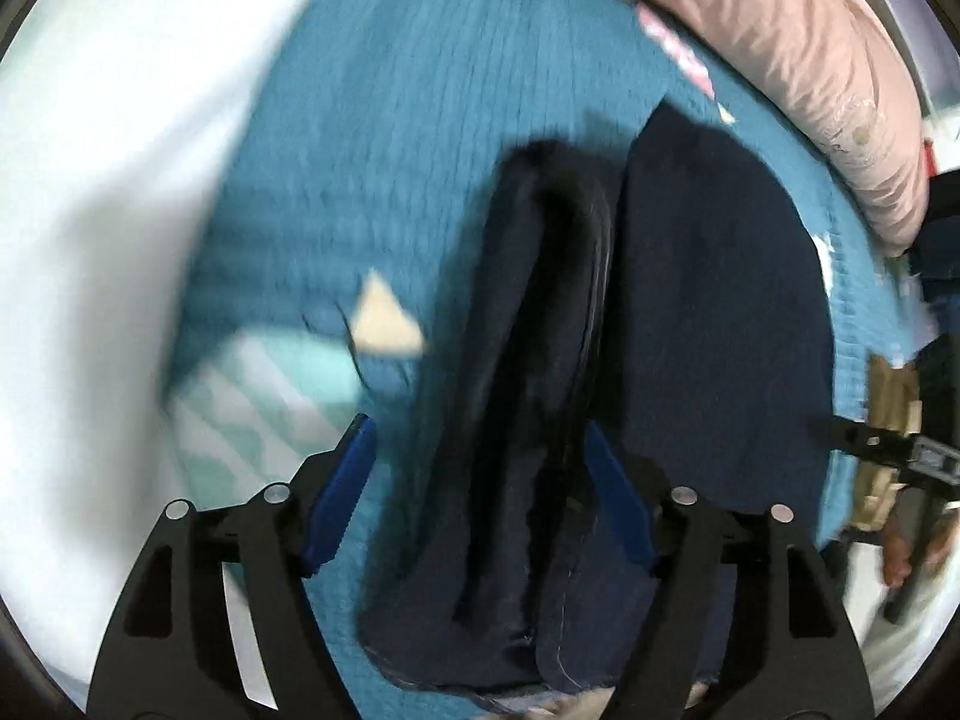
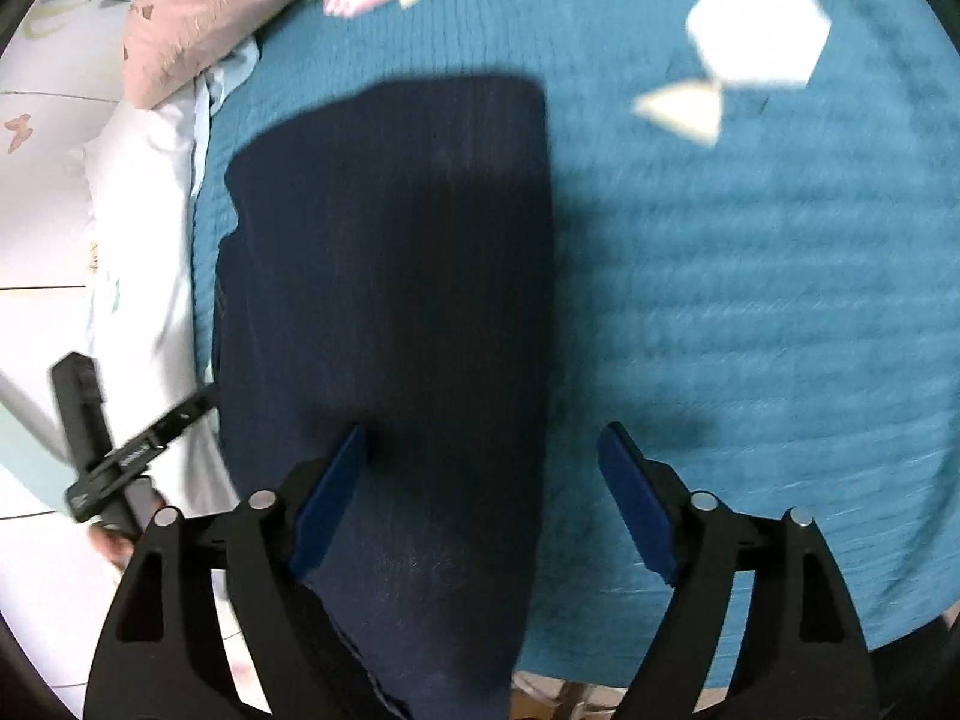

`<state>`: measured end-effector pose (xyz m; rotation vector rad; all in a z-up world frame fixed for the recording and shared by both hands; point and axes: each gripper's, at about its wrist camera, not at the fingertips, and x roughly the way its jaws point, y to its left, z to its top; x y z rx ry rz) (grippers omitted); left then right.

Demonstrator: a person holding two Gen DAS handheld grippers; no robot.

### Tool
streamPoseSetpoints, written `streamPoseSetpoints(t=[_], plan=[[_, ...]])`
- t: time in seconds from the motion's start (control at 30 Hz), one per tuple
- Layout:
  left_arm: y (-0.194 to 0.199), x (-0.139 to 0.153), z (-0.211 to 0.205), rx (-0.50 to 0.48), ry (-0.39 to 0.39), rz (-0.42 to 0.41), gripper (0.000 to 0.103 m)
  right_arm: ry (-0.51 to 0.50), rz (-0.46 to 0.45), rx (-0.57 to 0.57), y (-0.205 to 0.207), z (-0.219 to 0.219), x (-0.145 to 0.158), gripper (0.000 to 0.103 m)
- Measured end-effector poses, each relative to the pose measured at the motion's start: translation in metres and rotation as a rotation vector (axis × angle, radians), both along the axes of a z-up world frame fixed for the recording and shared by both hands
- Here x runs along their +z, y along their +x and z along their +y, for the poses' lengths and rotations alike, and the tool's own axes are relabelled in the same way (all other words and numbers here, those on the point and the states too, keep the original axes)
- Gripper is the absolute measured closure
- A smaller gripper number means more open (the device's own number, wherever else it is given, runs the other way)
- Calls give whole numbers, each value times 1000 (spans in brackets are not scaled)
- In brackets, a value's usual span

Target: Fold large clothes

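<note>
Garment: a dark navy garment (image 1: pixel 708 300) is seen lying on a teal bedspread (image 1: pixel 384 120); in the left wrist view it is bunched into long folds with a raised ridge down the middle, in the right wrist view (image 2: pixel 390 276) it is shown as one broad, flat, roughly rectangular panel.
Garment's place: it is laid near the edge of the bed, with its near end hanging toward the cameras over the bedspread's edge.
Left gripper: the left gripper (image 1: pixel 480 438) is pointed steeply down at the garment; its jaws are spread wide, and a fold of the dark cloth is seen between the blue pads without being pressed by them.
Right gripper: the right gripper (image 2: pixel 483 441) is likewise pointed down; its jaws are spread wide, the left pad (image 2: pixel 330 498) being seen over the garment and the right pad over bare bedspread. Nothing is gripped.
Bedspread: a ribbed teal weave is shown, printed with pale shapes, among them a white hexagon (image 2: pixel 759 30) and cream triangles.
Pillow: a pink pillow (image 1: pixel 798 60) is seen at the far side of the bed, beyond the garment.
Sheet: a white sheet (image 2: pixel 150 228) is visible beside the bedspread's edge.
Other gripper in view: each camera catches the other black tool at the frame's edge, with part of a hand (image 1: pixel 900 558) on it.
Sharpness: both views are blurred.
</note>
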<state>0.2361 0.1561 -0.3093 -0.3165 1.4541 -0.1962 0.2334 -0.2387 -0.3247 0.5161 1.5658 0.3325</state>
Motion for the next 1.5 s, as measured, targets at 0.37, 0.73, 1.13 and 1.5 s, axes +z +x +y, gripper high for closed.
streamPoseSetpoints(t=[0.37,0.73,1.13,1.5], plan=[[4,-18,-11,-28,-248,46,10,121,49,-42,-13,20,-20,12],[2,-9,-57,-89,-37,-68,48,41,-58,-13,-22,41,-7,51],[-16,30,-81,-37,-72,-89,91,110,-257,-18,-37,14,59,71],[-30,116,-267,-212,-145,-294,91,19,-453,-92,-67,-154,162,72]])
